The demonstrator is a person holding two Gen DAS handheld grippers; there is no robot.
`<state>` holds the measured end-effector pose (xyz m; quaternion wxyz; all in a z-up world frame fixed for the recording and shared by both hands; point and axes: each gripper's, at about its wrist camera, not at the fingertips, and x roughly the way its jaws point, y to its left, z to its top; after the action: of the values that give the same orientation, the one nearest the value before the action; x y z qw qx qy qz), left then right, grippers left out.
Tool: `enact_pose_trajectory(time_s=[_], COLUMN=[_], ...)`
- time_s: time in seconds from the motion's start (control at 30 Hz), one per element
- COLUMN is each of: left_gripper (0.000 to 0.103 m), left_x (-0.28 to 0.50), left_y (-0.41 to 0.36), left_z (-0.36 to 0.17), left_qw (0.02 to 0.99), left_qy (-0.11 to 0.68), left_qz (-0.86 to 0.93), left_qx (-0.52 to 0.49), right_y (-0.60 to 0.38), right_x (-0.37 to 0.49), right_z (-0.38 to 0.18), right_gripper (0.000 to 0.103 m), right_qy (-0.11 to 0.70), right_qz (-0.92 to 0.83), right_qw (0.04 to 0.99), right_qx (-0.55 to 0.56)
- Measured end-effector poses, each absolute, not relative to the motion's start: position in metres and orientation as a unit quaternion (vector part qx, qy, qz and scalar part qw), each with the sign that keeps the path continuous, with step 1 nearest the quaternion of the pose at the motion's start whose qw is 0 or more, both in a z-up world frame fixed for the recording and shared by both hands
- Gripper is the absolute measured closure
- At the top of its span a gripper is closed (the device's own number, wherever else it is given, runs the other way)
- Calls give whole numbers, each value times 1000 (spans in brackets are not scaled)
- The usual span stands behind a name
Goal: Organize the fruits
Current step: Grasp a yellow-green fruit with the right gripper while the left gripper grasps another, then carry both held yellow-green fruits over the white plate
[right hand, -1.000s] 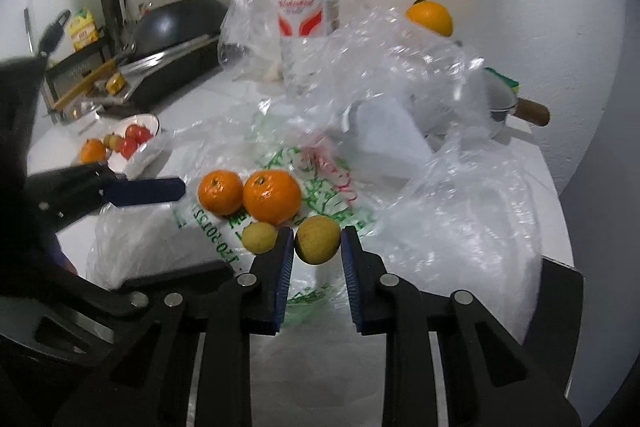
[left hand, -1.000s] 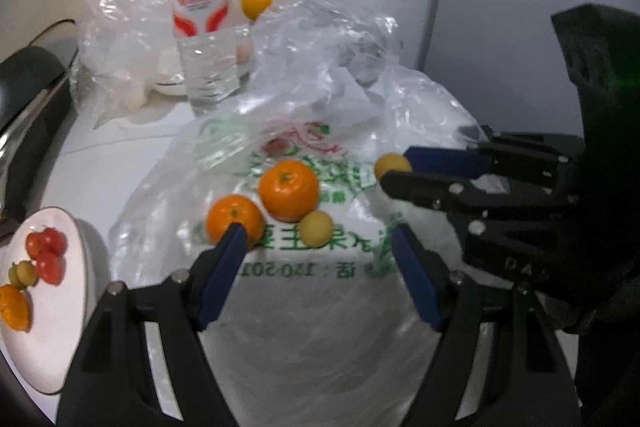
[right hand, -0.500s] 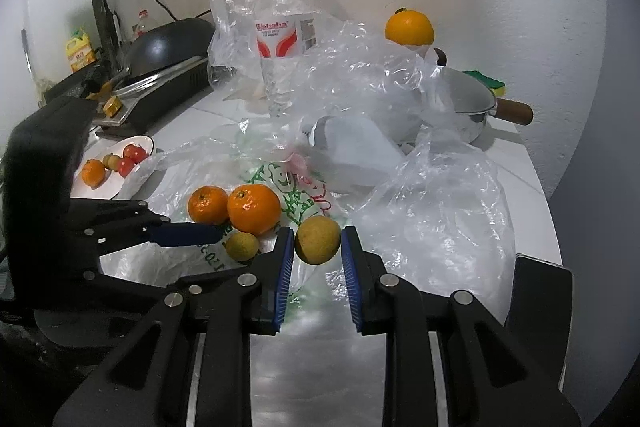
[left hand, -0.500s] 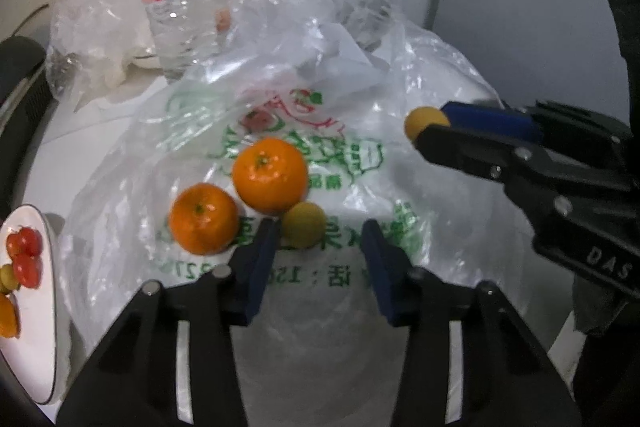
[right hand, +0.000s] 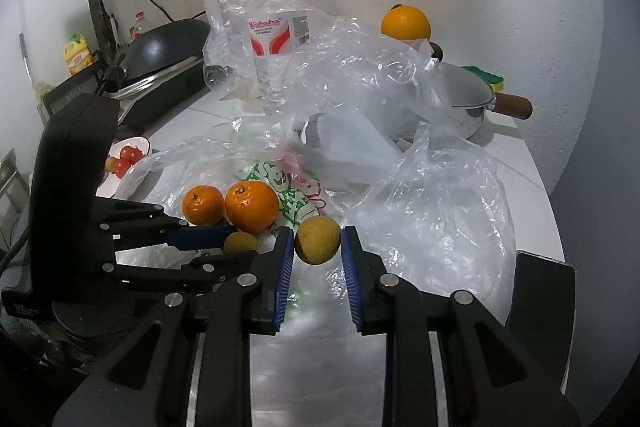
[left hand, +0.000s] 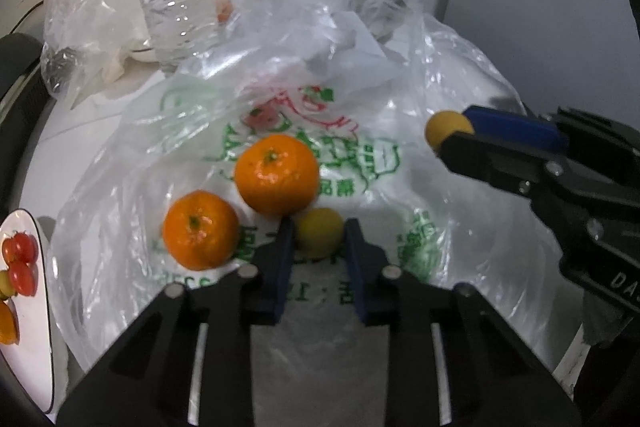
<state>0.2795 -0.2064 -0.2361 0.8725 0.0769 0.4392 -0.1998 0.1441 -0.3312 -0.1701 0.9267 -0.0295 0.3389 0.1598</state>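
Behind the bags, right view only, saucepan point(right hand: 468, 99), each hand-held gripper point(left hand: 318, 247) clamping yellow fruit point(left hand: 320, 231)

Two bright orange mandarins point(left hand: 276, 173) point(left hand: 199, 229) lie on a clear plastic bag point(left hand: 360, 163) printed with green characters and a red-pink motif. Each yellow-green fruit point(left hand: 320, 237) point(right hand: 318, 239) sits between blue pads on black fingers. The water bottle point(right hand: 276, 27) is clear with a white cap and red-and-white label. The white plate point(left hand: 36, 307) at the counter's left edge carries red tomatoes point(left hand: 20, 263). The sponge point(right hand: 486, 77) is green over yellow.
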Motion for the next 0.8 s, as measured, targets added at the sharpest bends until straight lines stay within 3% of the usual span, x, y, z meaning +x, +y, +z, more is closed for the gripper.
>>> enact_pose_trajectory(time_s=[0.8], left_gripper=[77], left_x=[225], left_y=[-169], left_z=[-196], left_qw=[893], left_qy=[391], left_qz=[-216], left_qx=[57], right_y=[-293], right_x=[118], right_z=[-154], right_gripper=[77], right_qy=[328], right_qz=[163], right_qw=[929], right_qx=[-54])
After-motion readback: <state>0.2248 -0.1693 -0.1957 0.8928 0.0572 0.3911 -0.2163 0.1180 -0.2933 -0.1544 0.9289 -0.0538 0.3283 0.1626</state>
